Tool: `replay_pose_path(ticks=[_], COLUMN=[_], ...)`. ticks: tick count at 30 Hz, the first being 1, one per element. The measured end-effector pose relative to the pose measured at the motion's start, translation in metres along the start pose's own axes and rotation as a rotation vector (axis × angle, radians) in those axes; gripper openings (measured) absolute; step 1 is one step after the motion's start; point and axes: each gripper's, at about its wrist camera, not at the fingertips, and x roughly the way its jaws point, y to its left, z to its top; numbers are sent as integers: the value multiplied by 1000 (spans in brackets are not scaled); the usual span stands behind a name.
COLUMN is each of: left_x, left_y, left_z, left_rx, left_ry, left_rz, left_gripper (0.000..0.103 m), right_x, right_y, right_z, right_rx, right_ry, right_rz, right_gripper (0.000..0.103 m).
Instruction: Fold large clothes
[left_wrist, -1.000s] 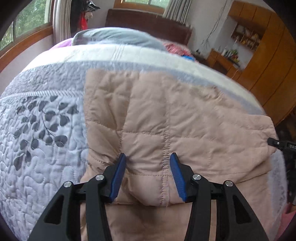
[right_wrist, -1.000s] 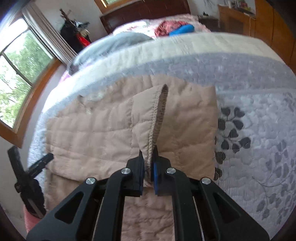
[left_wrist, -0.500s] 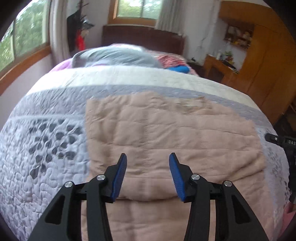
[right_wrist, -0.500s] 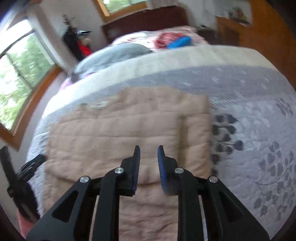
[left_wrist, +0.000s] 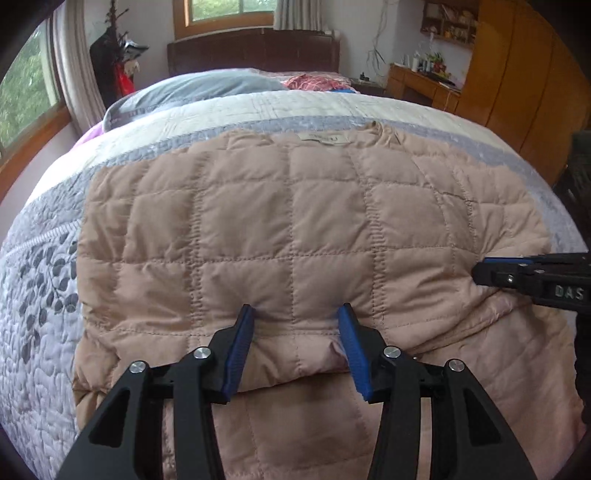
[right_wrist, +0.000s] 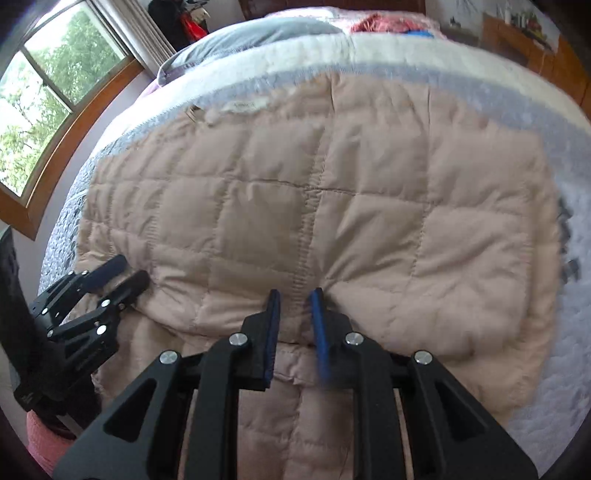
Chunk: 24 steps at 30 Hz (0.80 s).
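Observation:
A beige quilted jacket (left_wrist: 295, 221) lies folded on the bed, its near part doubled over so a fold edge runs across in front of me; it also shows in the right wrist view (right_wrist: 332, 206). My left gripper (left_wrist: 295, 314) is open and empty, its fingers pressing at the fold edge on the left half. My right gripper (right_wrist: 295, 295) is open a little and empty, at the fold edge on the right half. The right gripper shows at the right edge of the left wrist view (left_wrist: 491, 269), and the left gripper shows at the left of the right wrist view (right_wrist: 122, 277).
The jacket lies on a grey quilted bedspread (left_wrist: 40, 295) with a leaf print. A blue-grey pillow (left_wrist: 207, 88) and a dark headboard (left_wrist: 255, 48) stand at the far end. Wooden cupboards (left_wrist: 524, 74) stand on the right, windows on the left.
My right gripper has let go of the jacket's knit cuff edge and opened. Both grippers first drew back, then came down close onto the fold edge.

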Motion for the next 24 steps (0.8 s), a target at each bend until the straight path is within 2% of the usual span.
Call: replay_pose_path(ticks=[4,7,8,10,13,16,19,21,24], left_x=[-4,-34,-48,-83,-140,-171,-196,-202,-209], left_y=[-2,10,15,31,67,94,119,131,140], left_z=[2,5,4,-7,-52,-99,-162,-189,-230], left_rx=[4,-37,-38,-35,-44,-74,-125,-167,-269], left_ry=[14,5,-13,-51,-79,-64,-20,-3,12], left_rz=[10,-35,-51,-82,-84,-51,-3,9,-39], left_gripper=[49,49,50,66,71,72,73,73,73], right_x=[-10,-62,-85,-121,-167,-188,-197,-195,-188], right_y=[-2,-1,-2,-6,-22,-36,-54,-64,-78], right_z=[0,-16,-26,-51,-104,-160,-214,-244,-279], right_rx=[11,-34,-58,-88,-125,-148,-137,-102,-60], right_ry=[-2,-108,-158,-213,-245,-230,-204,-184,-148], right_rz=[21,77,103,147,171,128,77,79,94], right_gripper=[17,24,29,49,57,65,67,68,69])
